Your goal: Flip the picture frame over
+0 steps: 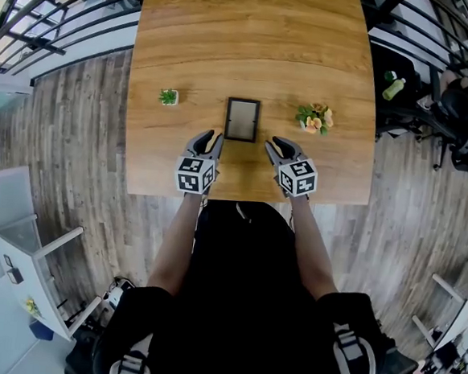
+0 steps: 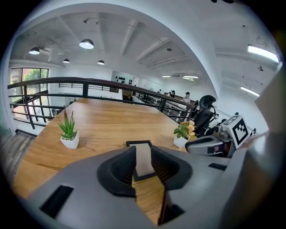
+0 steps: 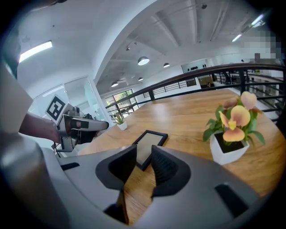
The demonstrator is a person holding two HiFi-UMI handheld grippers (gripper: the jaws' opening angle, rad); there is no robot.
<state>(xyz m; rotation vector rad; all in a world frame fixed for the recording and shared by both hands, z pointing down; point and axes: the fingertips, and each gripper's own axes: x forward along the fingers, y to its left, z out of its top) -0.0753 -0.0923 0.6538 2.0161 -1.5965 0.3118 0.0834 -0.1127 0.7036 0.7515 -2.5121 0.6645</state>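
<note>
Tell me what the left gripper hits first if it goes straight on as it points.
Likely the frame, which lies flat ahead, framed by the open jaws of the left gripper. Since the gripper tilts downward, it might touch the table just short of it.

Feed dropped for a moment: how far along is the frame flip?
Done: nothing visible yet; the picture frame lies flat on the table, untouched. In hand: the left claw and right claw hover open and empty just short of its near edge. Left: grip it, turn it over, set it down.
</note>
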